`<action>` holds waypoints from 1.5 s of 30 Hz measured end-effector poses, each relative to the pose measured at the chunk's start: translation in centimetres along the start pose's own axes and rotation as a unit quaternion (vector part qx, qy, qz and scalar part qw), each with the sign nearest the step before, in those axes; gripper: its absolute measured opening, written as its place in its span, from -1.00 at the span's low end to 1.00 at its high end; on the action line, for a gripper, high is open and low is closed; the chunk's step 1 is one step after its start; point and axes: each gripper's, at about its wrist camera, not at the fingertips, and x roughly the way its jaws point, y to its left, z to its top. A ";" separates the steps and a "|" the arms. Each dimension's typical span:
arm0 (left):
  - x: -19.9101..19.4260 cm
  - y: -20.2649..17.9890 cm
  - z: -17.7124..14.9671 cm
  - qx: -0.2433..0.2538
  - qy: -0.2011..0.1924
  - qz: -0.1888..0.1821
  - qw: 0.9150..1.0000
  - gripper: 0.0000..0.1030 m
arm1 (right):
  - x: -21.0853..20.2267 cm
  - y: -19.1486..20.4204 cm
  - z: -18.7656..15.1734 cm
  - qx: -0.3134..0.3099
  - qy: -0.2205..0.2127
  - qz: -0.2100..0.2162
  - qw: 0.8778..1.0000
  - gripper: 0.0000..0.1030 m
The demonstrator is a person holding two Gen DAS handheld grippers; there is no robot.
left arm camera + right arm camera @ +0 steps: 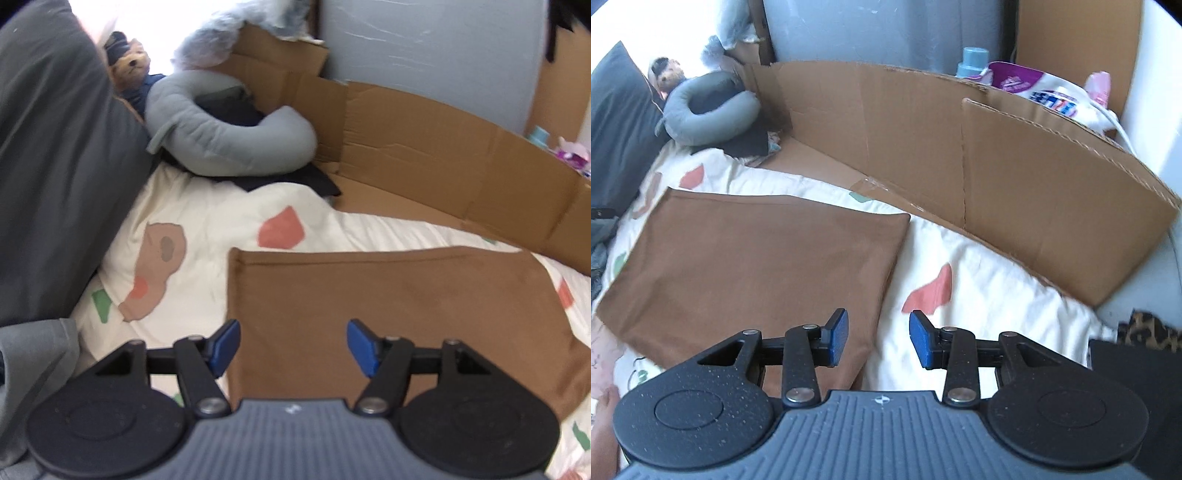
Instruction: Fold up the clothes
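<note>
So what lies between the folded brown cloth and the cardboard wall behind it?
Only bare patterned bedsheet: the brown cloth and the cardboard wall are separated by an empty strip of it, clearest in the right wrist view.

The left gripper (pixel 293 345), black with blue-padded fingers (pixel 224 347), points steeply downward, its jaws parted with nothing between them. The right gripper (pixel 878 338) tilts likewise, its blue fingers (pixel 839 336) apart, gripping nothing.
</note>
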 end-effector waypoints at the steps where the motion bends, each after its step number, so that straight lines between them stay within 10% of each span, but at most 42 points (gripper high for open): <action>1: -0.1 -0.4 -0.1 0.000 0.002 -0.003 1.000 0.30 | -0.4 -0.2 -0.7 0.004 -0.004 0.010 1.000 -0.15; 25: 4.7 -8.2 -8.4 0.038 0.091 -0.070 0.993 0.28 | 5.8 0.1 -9.9 -0.072 0.062 0.130 0.987 -0.16; 28: 5.0 -9.1 -9.0 0.046 0.099 -0.087 0.990 0.26 | 6.4 0.4 -10.0 -0.078 0.071 0.135 0.985 -0.29; 32: 4.9 -11.0 -9.8 0.062 0.106 -0.118 0.985 0.26 | 6.8 0.6 -10.1 -0.087 0.075 0.141 0.983 -0.94; 35: 4.8 -12.6 -10.6 0.068 0.112 -0.140 0.982 0.24 | 6.8 0.7 -10.1 -0.095 0.078 0.143 0.982 -0.99; 45: 5.3 -16.6 -12.7 0.089 0.125 -0.172 0.973 -0.38 | 6.9 0.1 -10.4 -0.088 0.092 0.146 0.981 -1.00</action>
